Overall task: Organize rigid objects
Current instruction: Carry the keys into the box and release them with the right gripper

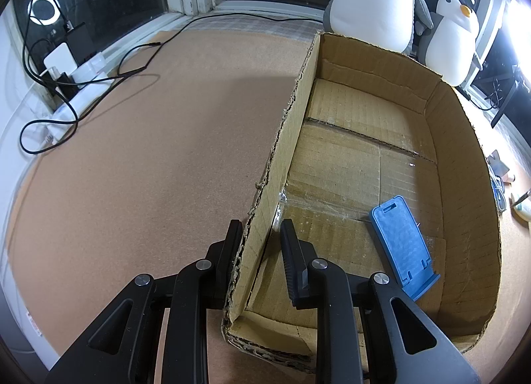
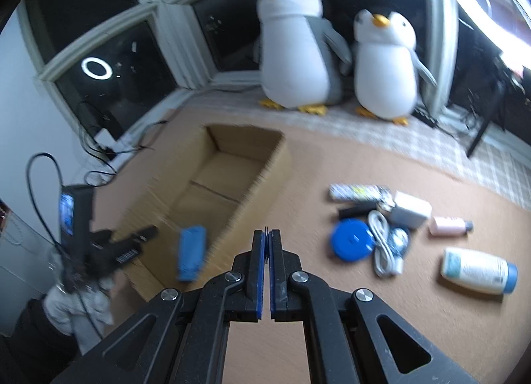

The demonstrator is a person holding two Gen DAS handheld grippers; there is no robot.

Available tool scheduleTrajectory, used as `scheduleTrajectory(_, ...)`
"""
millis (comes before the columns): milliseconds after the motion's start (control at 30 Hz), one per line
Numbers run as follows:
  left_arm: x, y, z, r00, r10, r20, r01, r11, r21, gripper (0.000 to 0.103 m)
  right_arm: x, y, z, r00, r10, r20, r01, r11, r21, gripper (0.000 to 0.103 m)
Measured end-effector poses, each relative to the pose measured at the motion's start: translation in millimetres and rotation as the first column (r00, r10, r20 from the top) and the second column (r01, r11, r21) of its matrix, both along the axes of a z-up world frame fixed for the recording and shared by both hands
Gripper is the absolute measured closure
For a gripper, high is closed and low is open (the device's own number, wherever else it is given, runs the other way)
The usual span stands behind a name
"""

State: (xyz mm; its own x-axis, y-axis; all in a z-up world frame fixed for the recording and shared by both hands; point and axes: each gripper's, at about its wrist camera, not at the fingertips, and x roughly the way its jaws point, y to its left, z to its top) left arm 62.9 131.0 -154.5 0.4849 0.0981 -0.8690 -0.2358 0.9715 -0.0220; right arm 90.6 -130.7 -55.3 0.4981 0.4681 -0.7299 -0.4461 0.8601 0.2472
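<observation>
Cork-brown counter (image 1: 132, 151) fills both views, backed by dark window panes.

Left gripper (image 1: 260, 234): jaws apart, straddling the left wall of the cardboard box (image 1: 464, 184), one finger outside the wall and one inside. The outer finger lies against the torn cardboard edge; a gap shows between the inner finger and the wall.

Right gripper (image 2: 266, 241): jaws together with only a thin slit between the blue pads (image 2: 261, 271); something thin and dark shows at the tips, and it cannot be told what it is. This gripper hangs above the counter, just right of the box's right wall.

Inside the box, a blue phone stand (image 1: 403, 247) lies flat on the floor near the front right corner.

Right of the box, well apart from it, loose items lie on the counter: a blue round disc (image 2: 353, 241), a coiled white cable (image 2: 383, 247), a white charger block (image 2: 410, 209), a remote (image 2: 358, 192), a dark cylinder (image 2: 356, 209), a pink bottle (image 2: 449, 226) and a white bottle with a blue cap (image 2: 478, 271), both on their sides.

Behind the box, two plush penguins (image 2: 298, 48) stand on the window ledge. Left of the box, black cables (image 1: 99, 85) trail to a white power strip (image 1: 83, 91).
</observation>
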Motion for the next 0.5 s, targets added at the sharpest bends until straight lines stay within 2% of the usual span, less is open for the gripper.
scheduleTrajectory(233,0,0,0,1.000,0.000,0.001,0.000,1.000,-0.003,0.081,5,38,13,0.998,0.064,0.027,-0.064,0.998,0.025,0.101)
scheduleTrajectory(500,0,0,-1,1.000,0.000,0.004,0.000,1.000,-0.005,0.081,15,66,8,0.994,0.108,0.018,-0.109,0.994,0.024,0.101)
